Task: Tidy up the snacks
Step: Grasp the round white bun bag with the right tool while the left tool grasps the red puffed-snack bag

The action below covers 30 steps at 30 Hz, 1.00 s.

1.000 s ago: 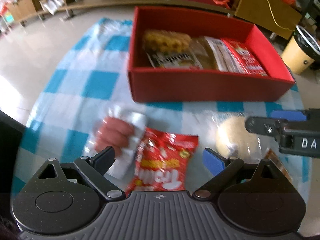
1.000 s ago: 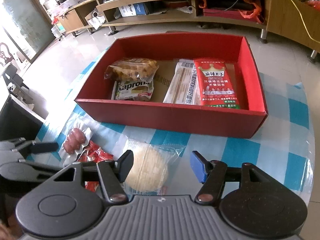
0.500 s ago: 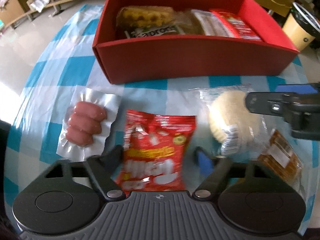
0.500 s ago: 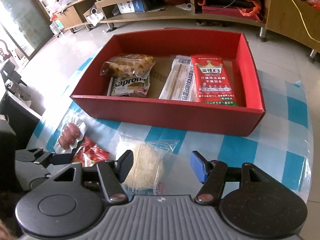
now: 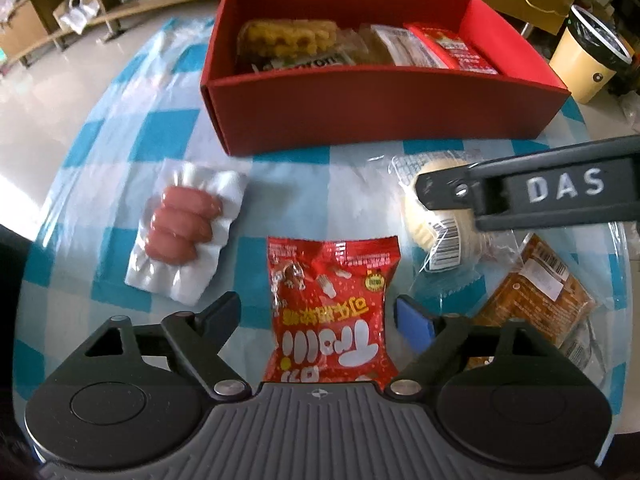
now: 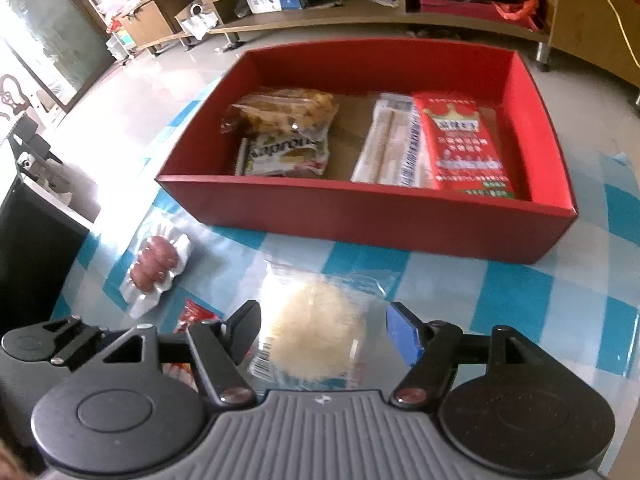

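On cloth: four packets; red box (image 6: 360,216) holds four; both tools spread, just widened, grasping nothing.

Blue-white checked tablecloth (image 5: 120,128) carries red box (image 5: 380,108) at the far side. In front of it, left to right: sausage pack (image 5: 182,228), red snack bag (image 5: 330,304), wrapped bun (image 5: 440,232), brown snack pack (image 5: 532,292).

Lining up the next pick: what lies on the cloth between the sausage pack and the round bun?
In the left wrist view, only the red snack bag lies between the sausage pack and the round bun, set slightly nearer the camera than both.
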### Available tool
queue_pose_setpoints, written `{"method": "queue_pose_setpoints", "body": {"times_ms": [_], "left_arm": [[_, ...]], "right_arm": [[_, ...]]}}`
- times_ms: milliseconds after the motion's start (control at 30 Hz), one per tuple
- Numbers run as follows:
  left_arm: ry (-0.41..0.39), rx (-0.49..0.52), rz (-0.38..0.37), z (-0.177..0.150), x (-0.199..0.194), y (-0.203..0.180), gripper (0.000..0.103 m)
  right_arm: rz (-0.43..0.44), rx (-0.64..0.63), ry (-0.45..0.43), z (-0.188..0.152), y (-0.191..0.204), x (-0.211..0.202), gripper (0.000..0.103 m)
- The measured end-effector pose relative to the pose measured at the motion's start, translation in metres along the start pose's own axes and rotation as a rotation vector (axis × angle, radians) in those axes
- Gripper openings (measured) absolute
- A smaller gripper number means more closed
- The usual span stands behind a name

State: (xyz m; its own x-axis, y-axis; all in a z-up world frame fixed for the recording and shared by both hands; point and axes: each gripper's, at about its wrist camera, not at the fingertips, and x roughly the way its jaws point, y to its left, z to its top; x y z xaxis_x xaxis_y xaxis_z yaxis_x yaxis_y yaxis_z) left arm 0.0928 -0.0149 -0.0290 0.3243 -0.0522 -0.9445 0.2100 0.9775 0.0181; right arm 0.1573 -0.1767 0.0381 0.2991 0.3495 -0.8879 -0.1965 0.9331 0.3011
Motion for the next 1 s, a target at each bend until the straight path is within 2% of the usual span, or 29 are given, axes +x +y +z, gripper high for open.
{"method": "queue_pose_setpoints", "body": {"times_ms": [100, 267, 367, 467, 500, 533, 633, 800, 1000], "left_arm": [[0.019, -0.006, 0.011, -0.001, 0.006, 0.0, 0.097], [0.049, 0.009, 0.042, -0.004, 0.019, -0.002, 0.098], [0.043, -0.014, 0.032, 0.0, 0.02, 0.002, 0.096], [0.035, -0.005, 0.028, 0.0, 0.018, 0.002, 0.09], [0.031, 0.006, 0.024, 0.001, 0.017, 0.0, 0.083], [0.028, 0.015, 0.014, 0.0, 0.015, -0.001, 0.077], [0.021, 0.033, 0.017, -0.001, 0.011, -0.006, 0.068], [0.021, 0.014, 0.008, -0.001, 0.007, -0.004, 0.065], [-0.021, 0.013, 0.01, 0.003, -0.002, -0.008, 0.063]], "right_arm": [[-0.001, -0.008, 0.029, -0.002, 0.004, 0.01, 0.076], [-0.053, -0.039, 0.061, -0.008, 0.005, 0.035, 0.077], [-0.057, -0.044, 0.046, -0.006, 0.003, 0.035, 0.073], [-0.057, -0.061, 0.042, -0.007, 0.0, 0.033, 0.064], [-0.058, -0.072, 0.043, -0.008, -0.001, 0.031, 0.059], [-0.058, -0.075, 0.044, -0.009, -0.002, 0.029, 0.059], [-0.061, -0.073, 0.051, -0.012, -0.004, 0.025, 0.058], [-0.069, -0.073, 0.024, -0.014, -0.009, 0.014, 0.057], [-0.053, -0.064, -0.031, -0.008, -0.009, -0.003, 0.057]]}}
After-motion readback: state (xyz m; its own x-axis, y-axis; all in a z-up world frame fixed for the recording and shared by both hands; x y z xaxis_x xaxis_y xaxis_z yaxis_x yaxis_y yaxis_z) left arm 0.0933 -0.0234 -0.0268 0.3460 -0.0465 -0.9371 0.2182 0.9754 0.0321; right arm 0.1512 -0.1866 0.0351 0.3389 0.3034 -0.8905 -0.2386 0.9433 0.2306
